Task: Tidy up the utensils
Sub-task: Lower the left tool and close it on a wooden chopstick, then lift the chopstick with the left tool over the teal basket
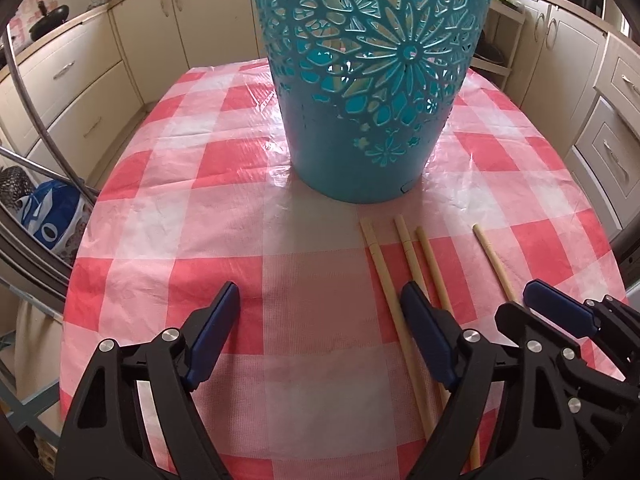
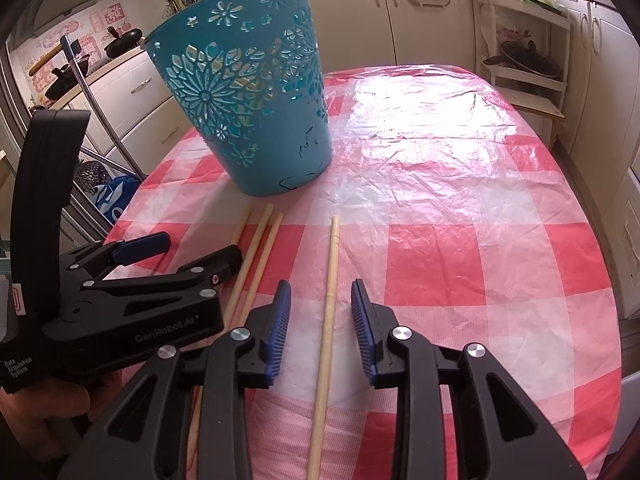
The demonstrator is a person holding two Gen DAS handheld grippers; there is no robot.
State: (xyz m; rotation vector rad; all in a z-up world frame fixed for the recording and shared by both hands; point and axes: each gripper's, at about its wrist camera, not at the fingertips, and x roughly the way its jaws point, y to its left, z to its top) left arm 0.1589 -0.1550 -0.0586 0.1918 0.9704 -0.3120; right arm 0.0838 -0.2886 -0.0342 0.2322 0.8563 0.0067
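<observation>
Right wrist view: right gripper (image 2: 320, 304) spread, single chopstick (image 2: 328, 300) untouched between the pads.
Left gripper (image 1: 320, 312): spread wide, empty.
Advice: pads are to be closed squarely mid-shaft before transfer to basket (image 2: 244, 92).

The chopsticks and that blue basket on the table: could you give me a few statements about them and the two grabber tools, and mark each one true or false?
1. Four chopsticks lie on the checked tablecloth. True.
2. The teal basket lies tipped on its side. False: it stands upright on its base.
3. The right gripper has a single chopstick between its fingers without pressing on it. True.
4. The left gripper is clamped on three chopsticks. False: its jaws are wide apart and hold nothing.
5. The chopsticks are inside the basket. False: they lie on the cloth in front of it.
</observation>
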